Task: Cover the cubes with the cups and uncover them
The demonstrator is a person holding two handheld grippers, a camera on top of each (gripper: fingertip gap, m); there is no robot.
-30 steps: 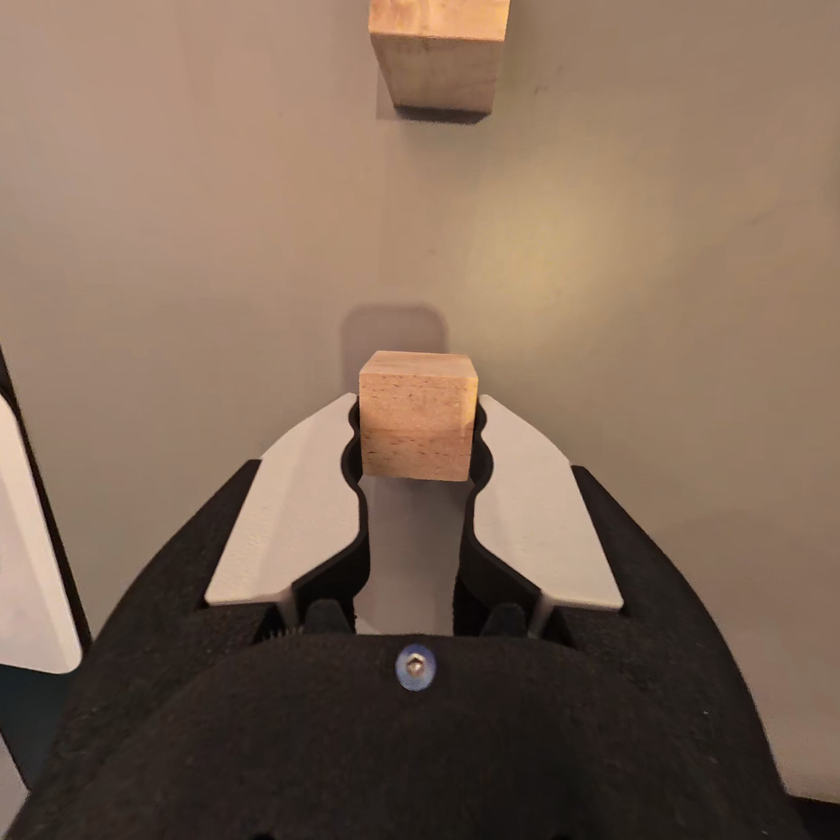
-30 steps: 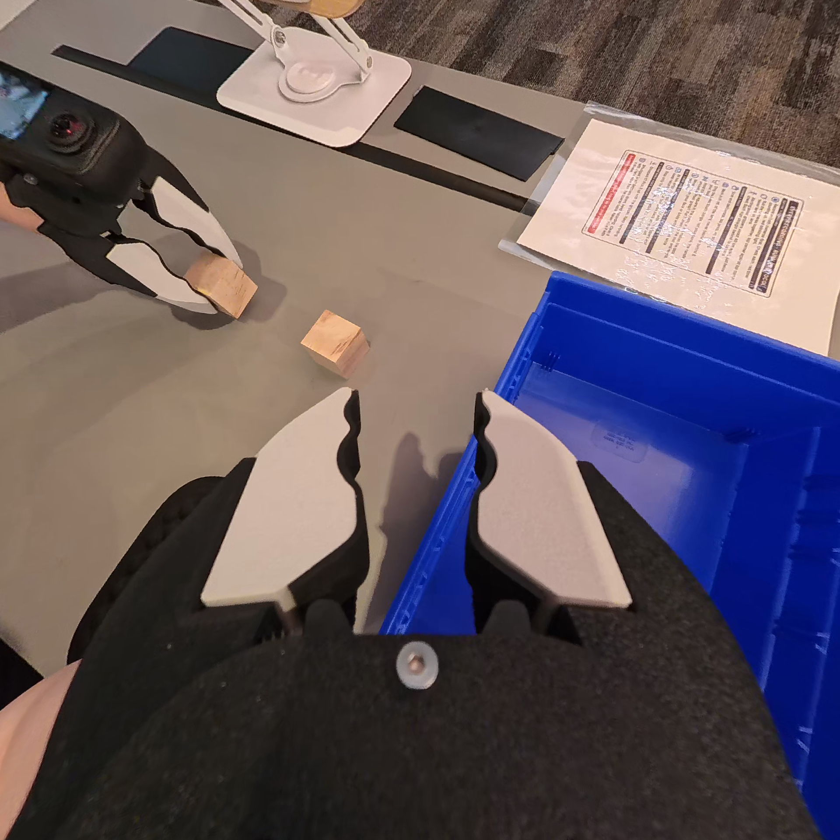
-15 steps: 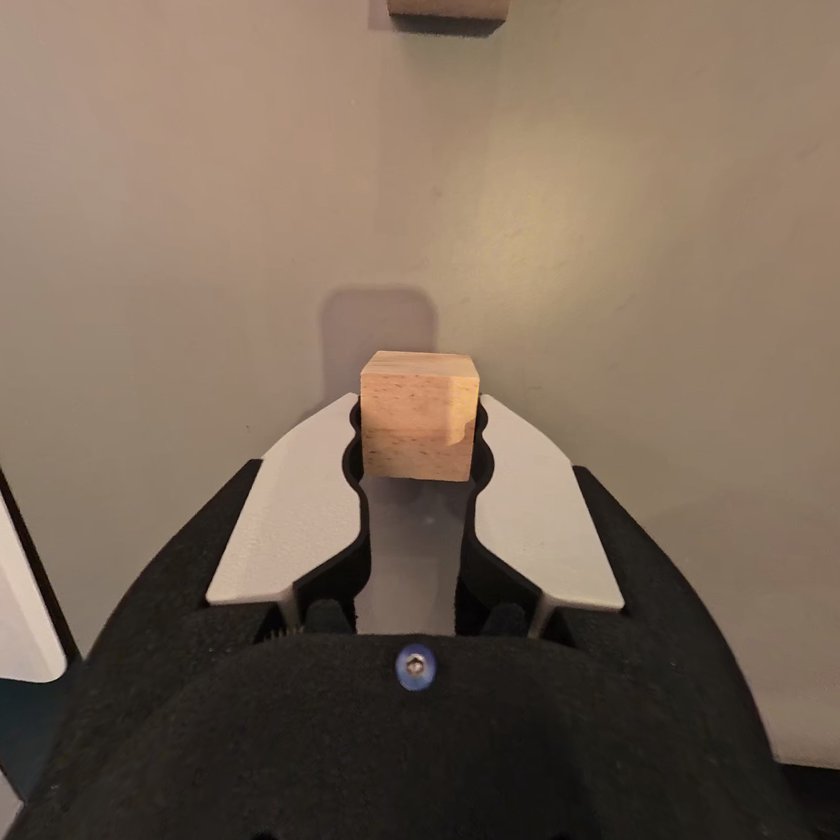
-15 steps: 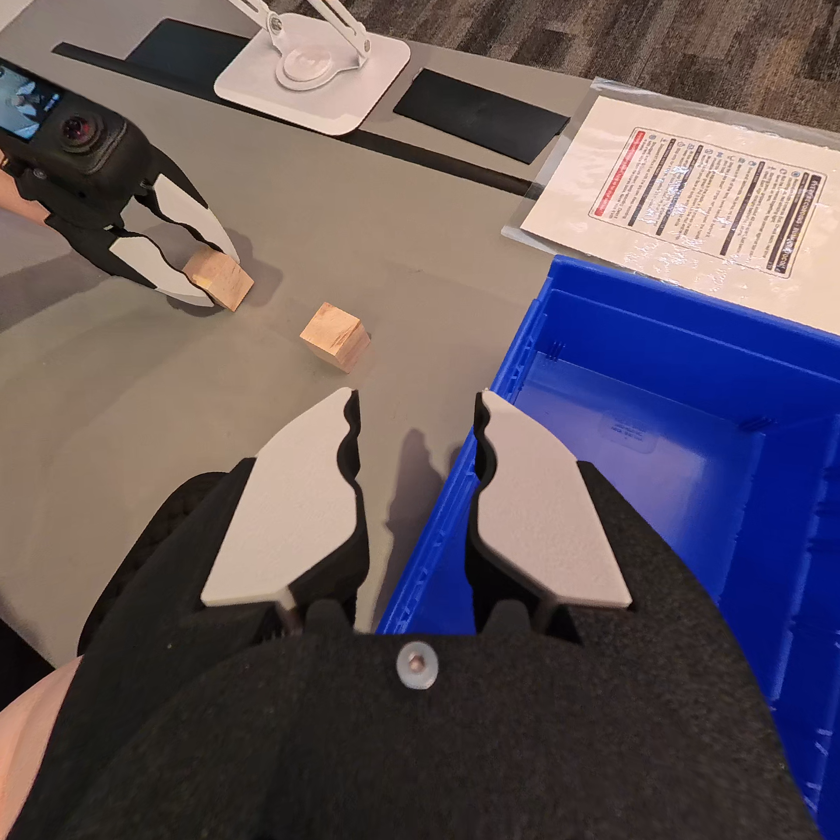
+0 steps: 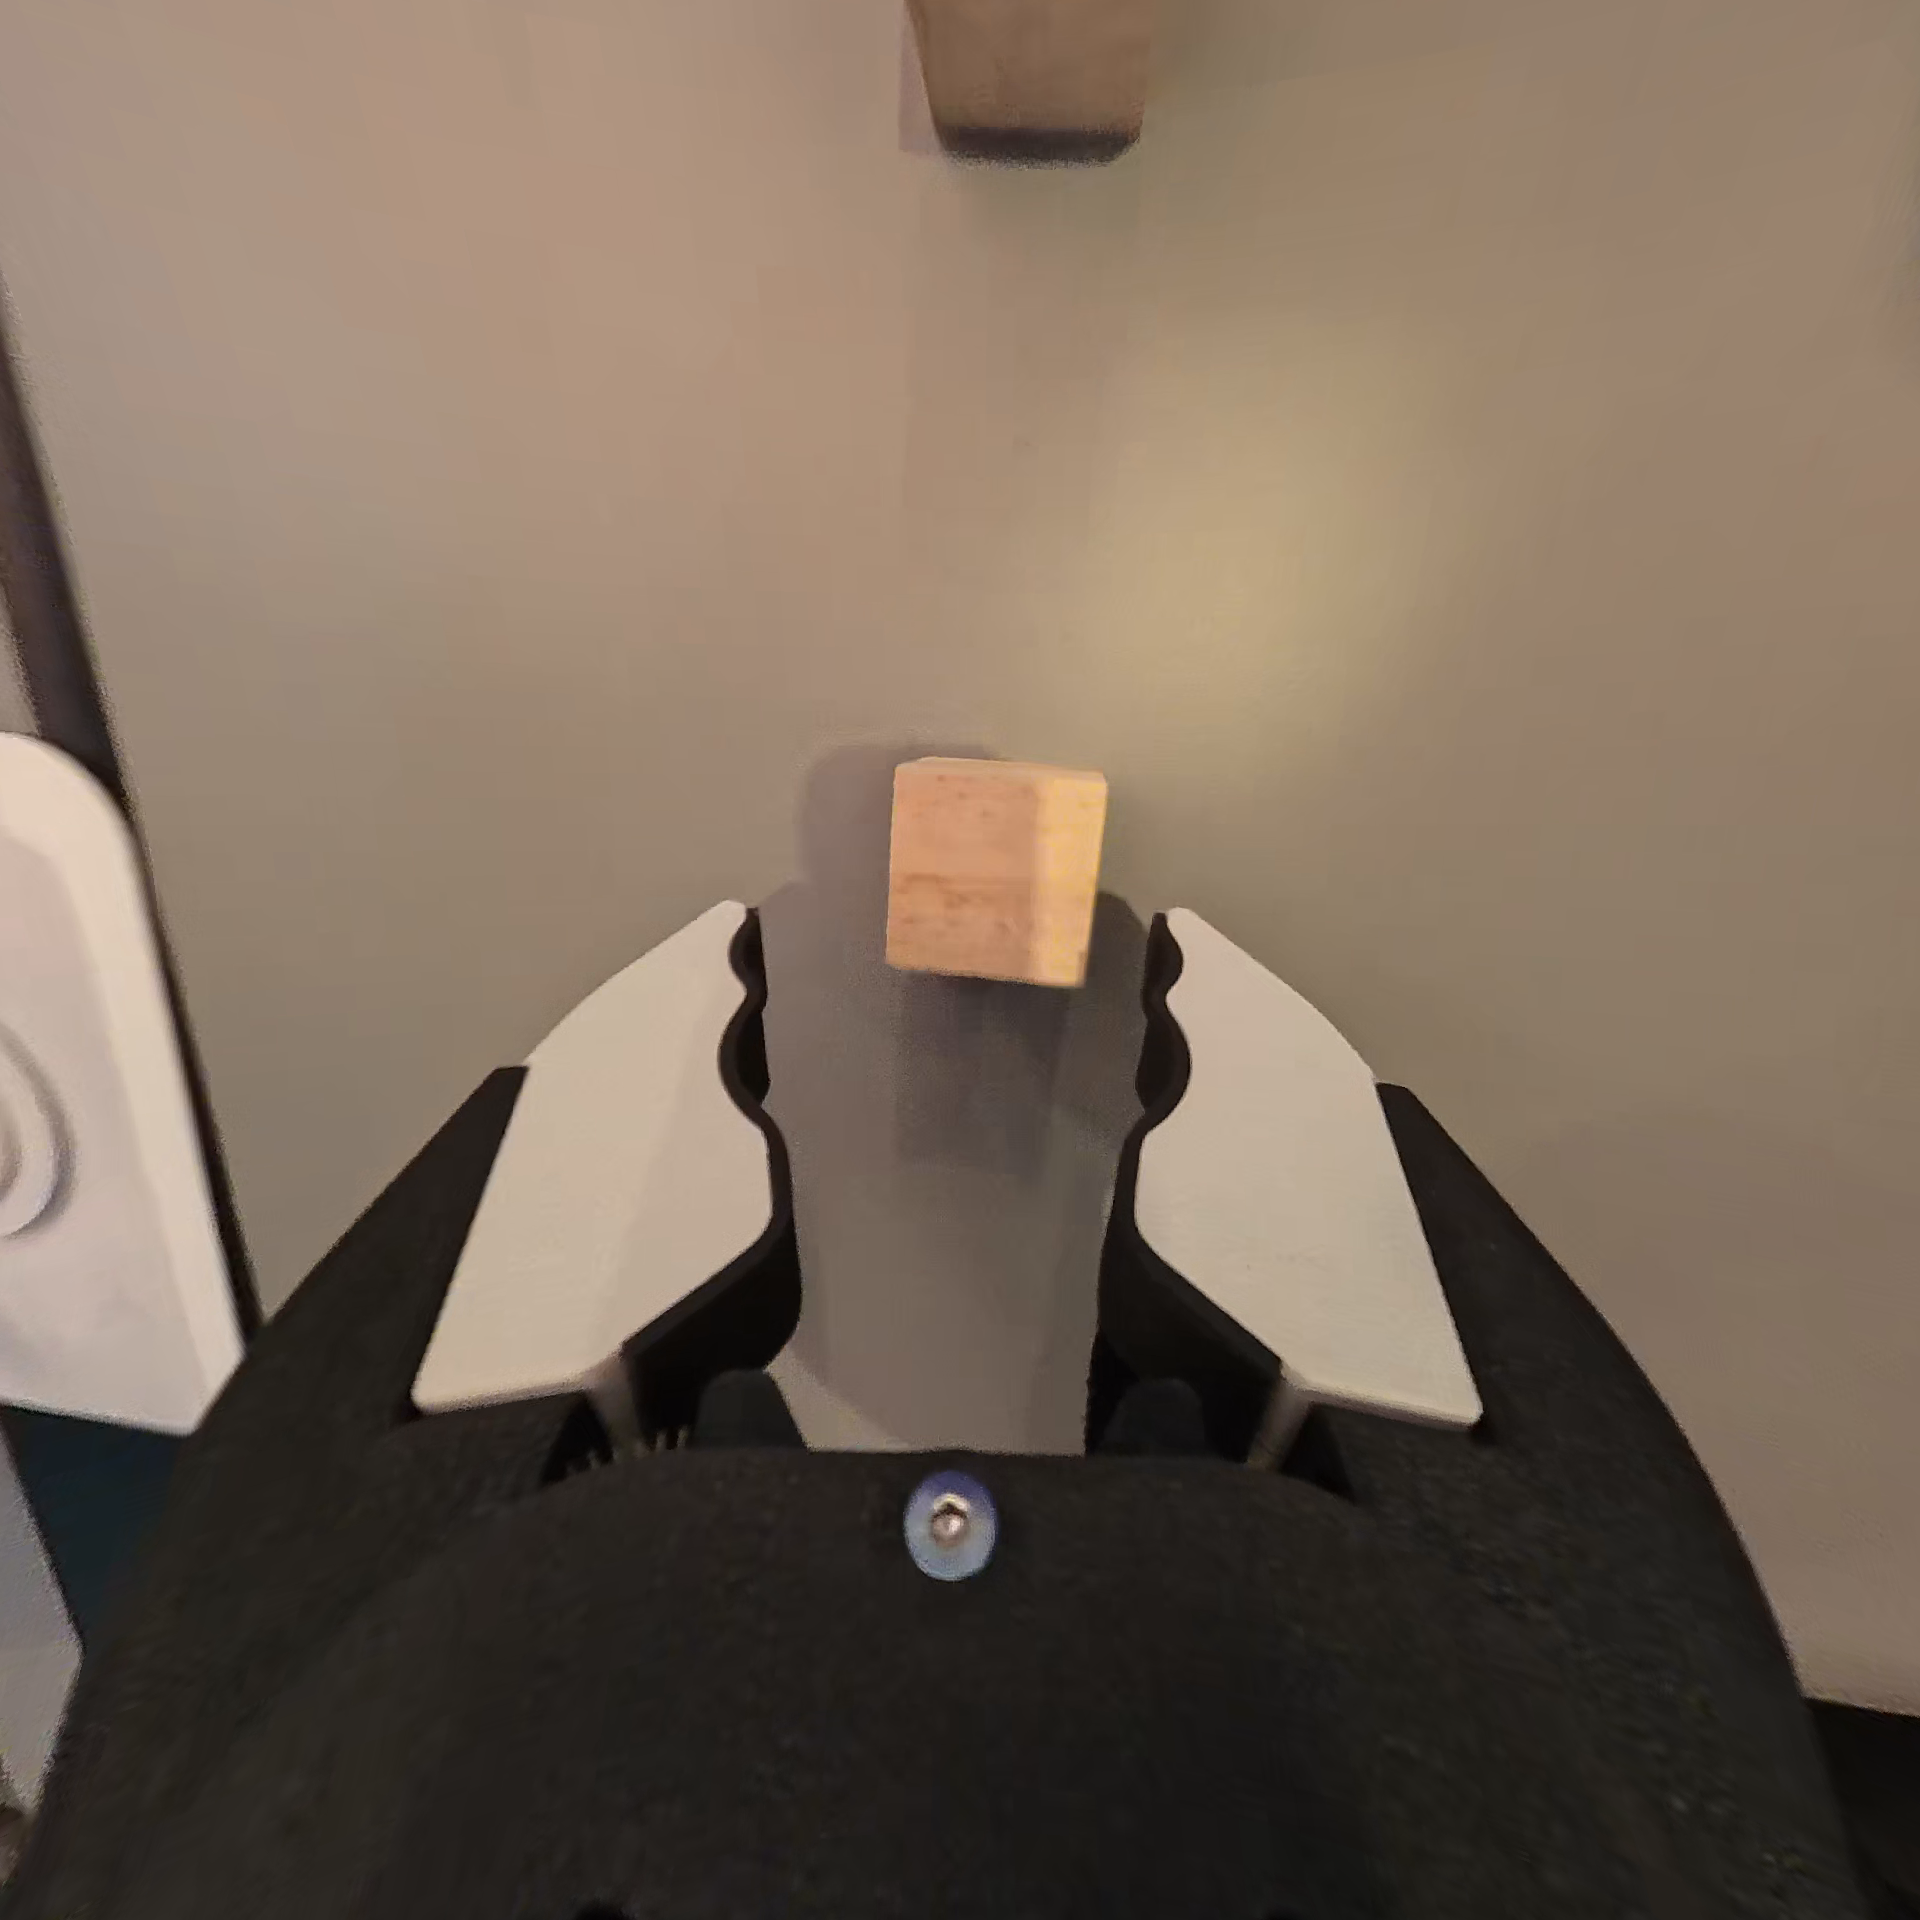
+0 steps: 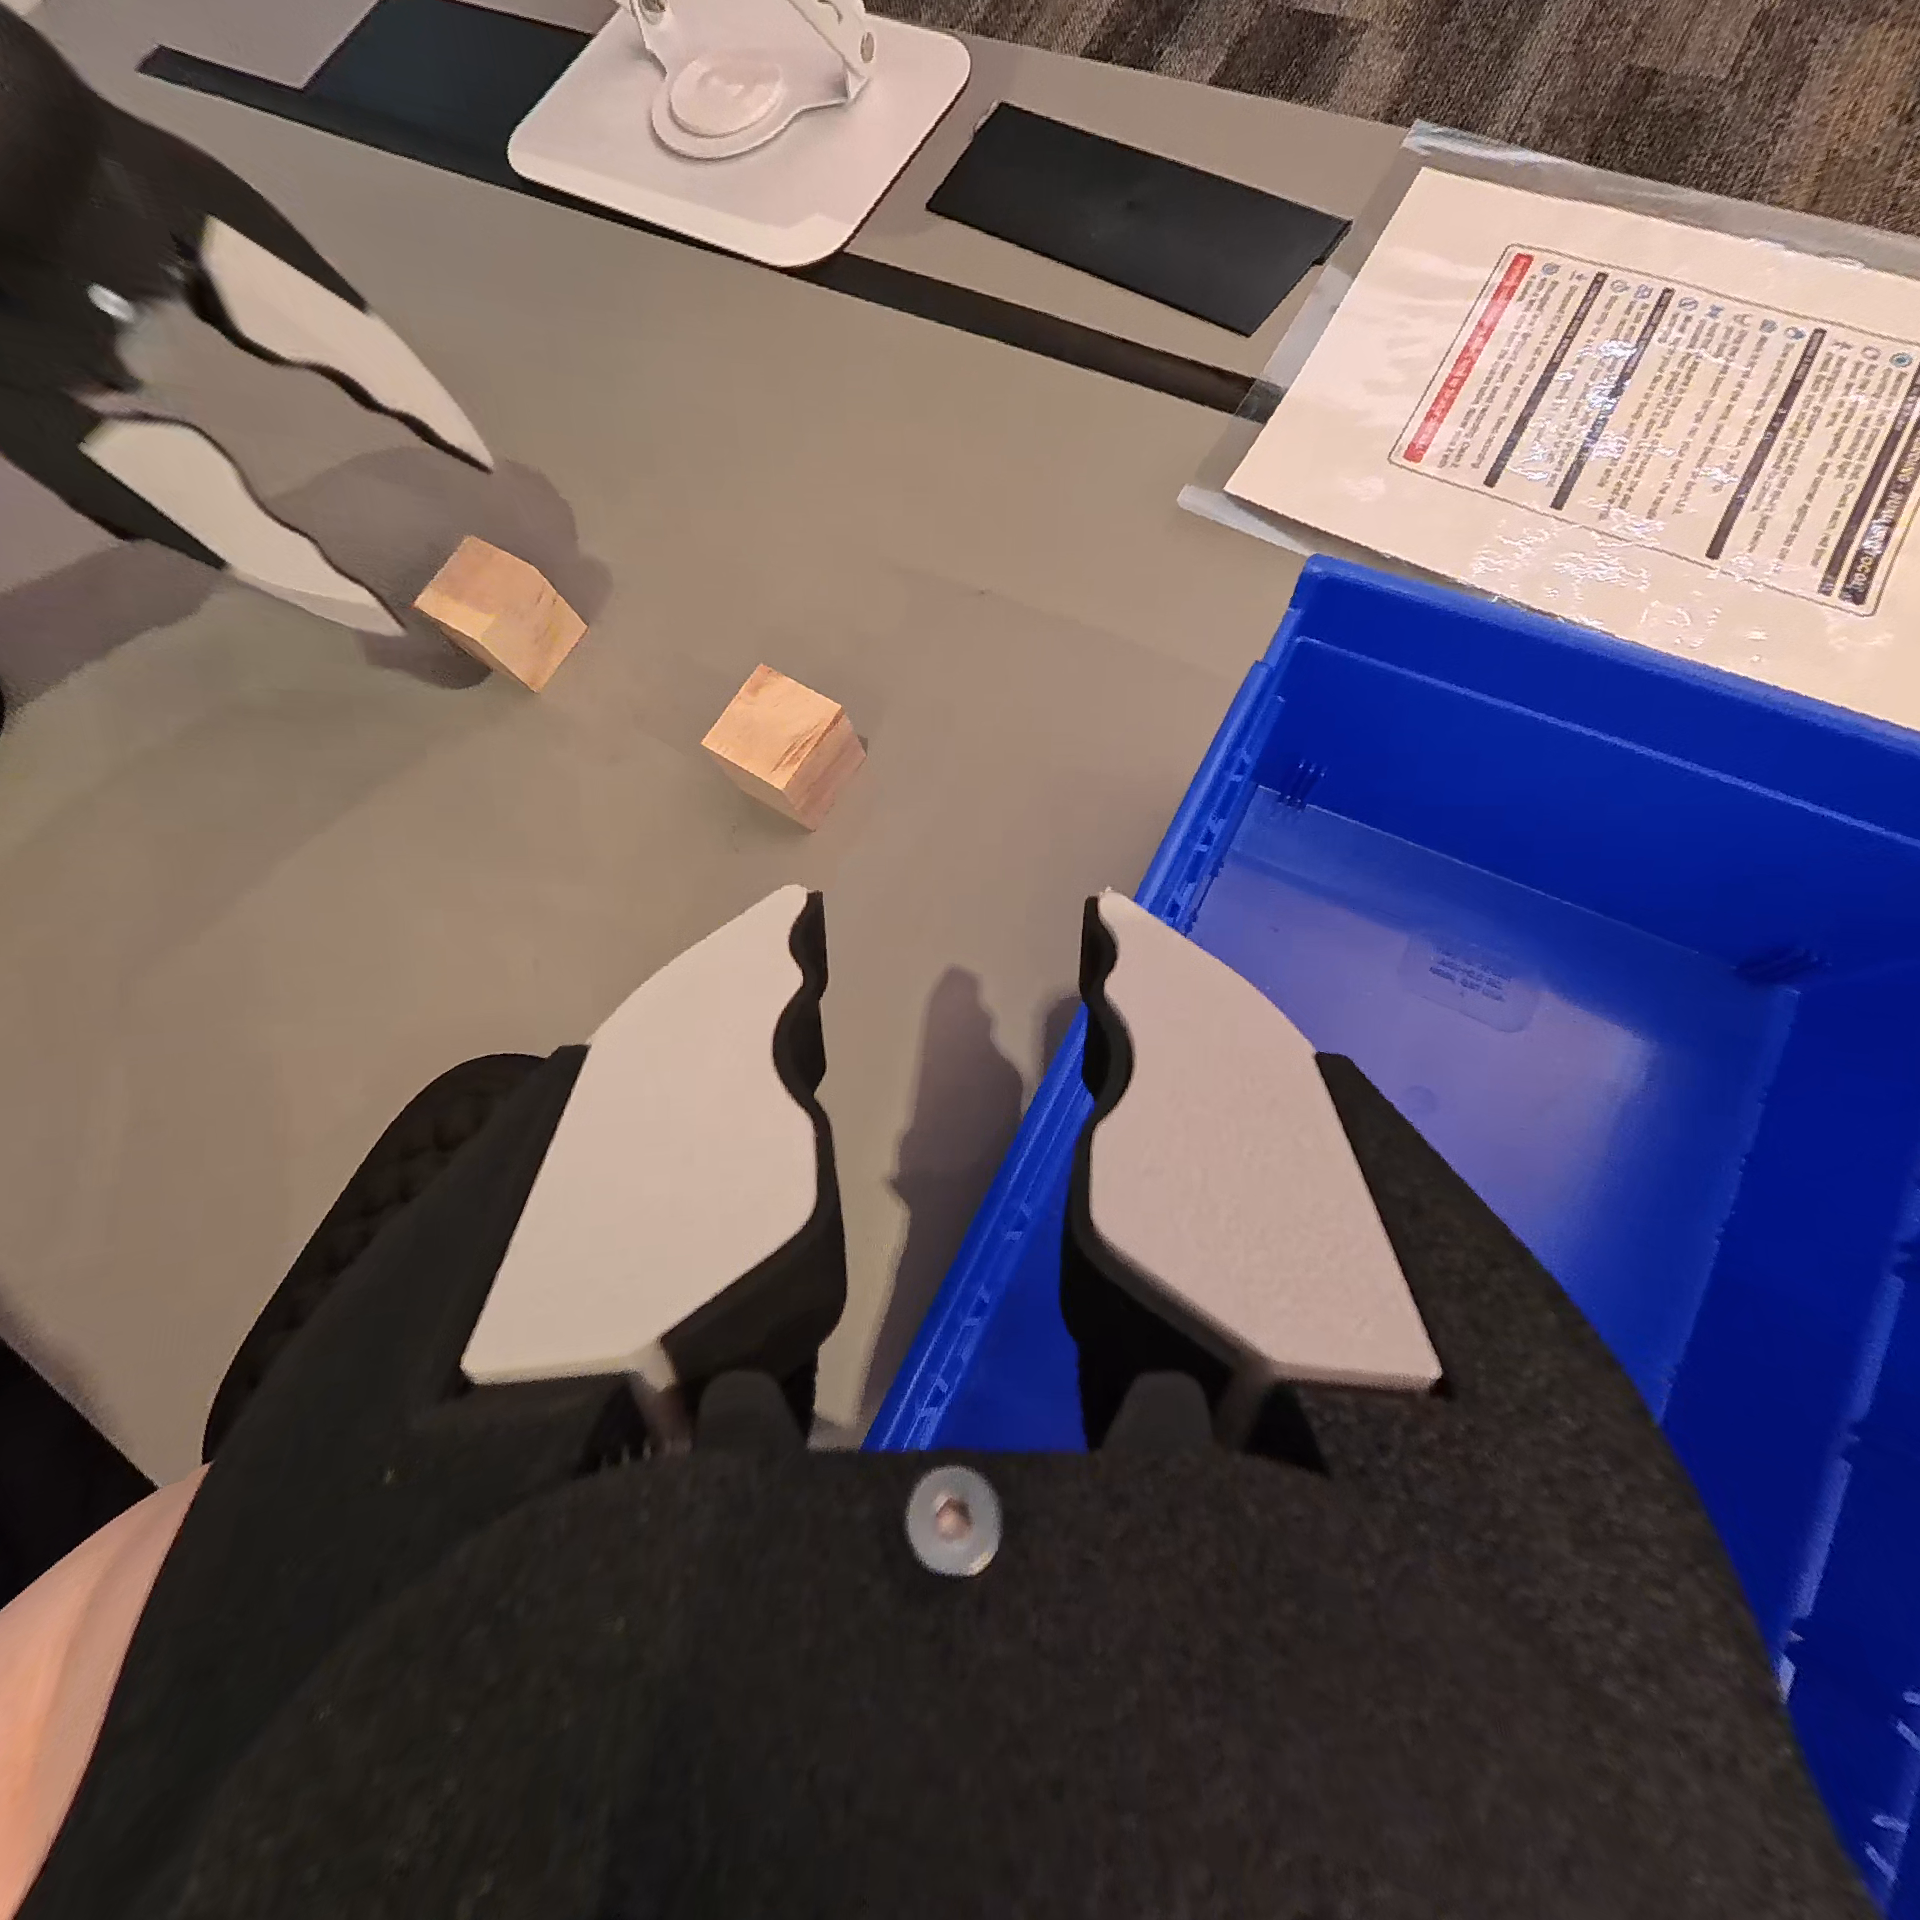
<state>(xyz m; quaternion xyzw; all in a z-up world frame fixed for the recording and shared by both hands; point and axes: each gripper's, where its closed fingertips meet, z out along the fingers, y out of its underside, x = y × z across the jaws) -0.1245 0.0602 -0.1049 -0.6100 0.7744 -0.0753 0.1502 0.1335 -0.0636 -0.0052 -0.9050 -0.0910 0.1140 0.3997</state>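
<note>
Two wooden cubes lie on the grey table. One cube (image 5: 992, 871) (image 6: 499, 611) sits just beyond my left gripper (image 5: 951, 920), which is open and empty, slightly raised behind it. The left gripper also shows in the right wrist view (image 6: 442, 545), blurred. The second cube (image 5: 1029, 73) (image 6: 784, 745) lies farther on, towards the bin. My right gripper (image 6: 951, 914) is open and empty, hovering over the left wall of a blue bin (image 6: 1039, 1164). No cups are in view.
A white stand base (image 6: 743, 135) (image 5: 73, 1091) sits at the table's far edge beside black strips (image 6: 1132, 218). A laminated sheet (image 6: 1621, 416) lies behind the blue bin. A person's arm (image 6: 62, 1704) shows at the lower left.
My left gripper has opened and let go of the cube, then drawn back a little; the cube now rests on the table. The right gripper has barely moved.
</note>
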